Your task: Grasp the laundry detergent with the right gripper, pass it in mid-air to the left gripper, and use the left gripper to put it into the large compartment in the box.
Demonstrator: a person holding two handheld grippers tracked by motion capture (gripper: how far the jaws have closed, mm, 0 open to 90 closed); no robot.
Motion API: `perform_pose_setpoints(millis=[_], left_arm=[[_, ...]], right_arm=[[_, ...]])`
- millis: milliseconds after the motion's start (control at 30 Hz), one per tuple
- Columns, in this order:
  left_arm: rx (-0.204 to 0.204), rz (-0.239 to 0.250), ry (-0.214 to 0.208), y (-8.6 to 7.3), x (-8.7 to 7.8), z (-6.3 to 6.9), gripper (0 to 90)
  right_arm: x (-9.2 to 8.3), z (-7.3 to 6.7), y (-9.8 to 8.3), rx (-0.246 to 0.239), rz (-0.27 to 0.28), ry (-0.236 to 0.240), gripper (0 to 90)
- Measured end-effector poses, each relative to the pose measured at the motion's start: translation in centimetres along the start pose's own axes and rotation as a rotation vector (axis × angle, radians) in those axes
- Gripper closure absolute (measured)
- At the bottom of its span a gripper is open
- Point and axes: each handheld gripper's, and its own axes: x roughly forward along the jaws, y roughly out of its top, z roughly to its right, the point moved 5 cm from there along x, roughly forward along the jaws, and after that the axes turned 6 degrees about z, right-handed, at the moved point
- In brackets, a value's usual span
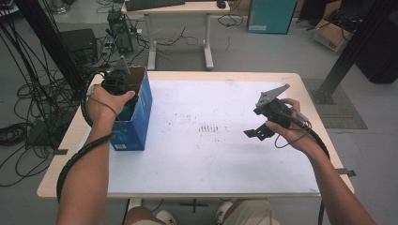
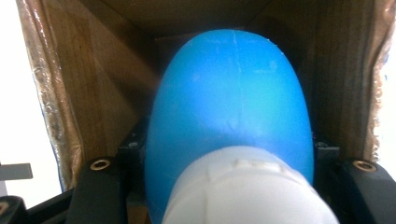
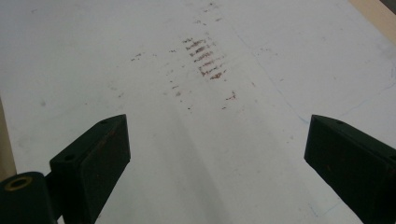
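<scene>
White table sheet (image 1: 225, 154), smudged brown at center. Left gripper (image 1: 116, 84) is lowered into the blue cardboard box (image 1: 136, 126), jaws clamping a blue-and-white bulb-shaped object (image 2: 231, 107). Right gripper (image 1: 259, 133) hovers above the sheet, jaws spread, empty.

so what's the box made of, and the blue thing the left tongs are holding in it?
Box: cardboard, judging by the raw brown walls inside; glossy blue print outside. Blue thing: looks like smooth plastic with a faint seam line and a matte white end; could be rubber.

Beyond my white-topped table (image 1: 211, 154) I see a grey floor (image 1: 263, 51), a desk (image 1: 176, 8) straight behind, tangled cables (image 1: 28, 93) to its left.
</scene>
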Motion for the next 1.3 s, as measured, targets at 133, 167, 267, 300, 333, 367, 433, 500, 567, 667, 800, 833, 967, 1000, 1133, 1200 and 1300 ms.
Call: perform_pose_setpoints(millis=[133, 167, 267, 300, 333, 367, 433, 500, 567, 667, 800, 833, 967, 1000, 1133, 1200, 1300], left_arm=[[0.001, -0.003, 0.000, 0.01, -0.01, 0.03, 37.2], [0.002, -0.004, 0.001, 0.02, -0.01, 0.02, 37.2], [0.004, -0.005, 0.004, 0.04, 0.00, 0.04, 37.2], [0.004, -0.005, 0.004, 0.04, 0.00, 0.05, 37.2], [0.004, -0.005, 0.004, 0.04, 0.00, 0.05, 37.2], [0.003, -0.005, 0.004, 0.04, 0.00, 0.04, 37.2], [0.004, -0.005, 0.004, 0.03, 0.00, 0.04, 37.2], [0.002, -0.004, 0.004, 0.02, 0.00, 0.07, 37.2], [0.003, -0.005, 0.005, 0.01, -0.01, 0.08, 37.2], [0.004, -0.010, 0.005, 0.02, -0.02, 0.10, 37.2], [0.007, -0.013, 0.009, 0.09, 0.02, 0.13, 37.2], [0.007, -0.013, 0.010, 0.10, 0.02, 0.13, 37.2], [0.005, -0.015, 0.007, 0.11, 0.01, 0.11, 37.1], [0.006, -0.015, 0.009, 0.10, 0.02, 0.11, 37.2], [0.006, -0.013, 0.008, 0.08, 0.01, 0.07, 37.1], [0.006, -0.012, 0.009, 0.06, 0.00, 0.06, 37.0], [0.012, -0.013, 0.014, 0.04, -0.07, 0.08, 36.6]], right_arm=[[0.06, -0.04, -0.02, 0.001, 0.001, 0.001, 7.1], [0.04, -0.04, -0.02, 0.000, 0.002, 0.001, 7.0], [-0.01, -0.05, -0.05, 0.006, 0.001, -0.001, 7.1], [-0.01, -0.04, -0.06, 0.005, 0.001, -0.001, 7.1], [-0.02, -0.04, -0.07, 0.004, 0.002, 0.000, 7.0], [-0.02, -0.01, -0.09, 0.002, 0.001, -0.001, 7.0], [-0.03, 0.01, -0.09, 0.003, 0.002, -0.002, 7.1], [-0.03, 0.01, -0.09, 0.003, 0.004, -0.002, 7.1], [-0.02, 0.00, -0.09, 0.003, 0.005, -0.001, 7.0], [-0.03, 0.01, -0.18, 0.005, 0.004, -0.001, 7.1], [-0.10, 0.08, -0.28, 0.005, 0.001, 0.001, 7.1], [-0.11, 0.09, -0.35, 0.011, 0.005, -0.002, 7.1], [-0.13, 0.10, -0.43, 0.015, 0.002, -0.004, 7.0], [-0.07, 0.14, -0.40, 0.011, 0.006, -0.002, 6.9], [0.03, 0.10, -0.36, 0.010, 0.008, 0.000, 6.9], [0.07, 0.07, -0.35, 0.011, 0.005, 0.003, 6.9], [0.16, 0.08, -0.33, 0.005, 0.011, 0.003, 6.9]])
